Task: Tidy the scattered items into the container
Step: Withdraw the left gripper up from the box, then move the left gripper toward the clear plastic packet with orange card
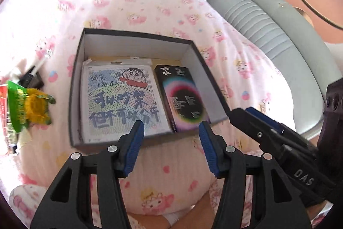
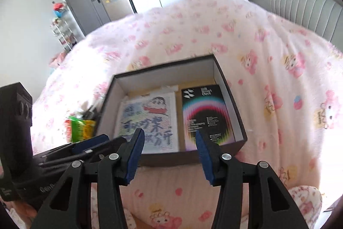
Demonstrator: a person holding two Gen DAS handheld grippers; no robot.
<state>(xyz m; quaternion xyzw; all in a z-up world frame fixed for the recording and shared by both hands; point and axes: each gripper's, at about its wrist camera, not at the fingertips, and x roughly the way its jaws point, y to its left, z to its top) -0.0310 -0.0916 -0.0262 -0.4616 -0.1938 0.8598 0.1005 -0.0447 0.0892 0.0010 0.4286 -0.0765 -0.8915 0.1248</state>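
Box (image 1: 137, 40) on bed holds card (image 1: 120, 100) and carton (image 1: 182, 96). Green packet (image 1: 30, 106) and dark bits beside it remain outside. Left claw (image 1: 171, 132) and right claw (image 2: 169, 141): both gaping, empty.

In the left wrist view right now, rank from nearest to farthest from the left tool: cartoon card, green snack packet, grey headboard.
1. Cartoon card: in the box, just beyond the left tool.
2. Green snack packet: outside the box, far left on the blanket.
3. Grey headboard: far right, past the blanket.
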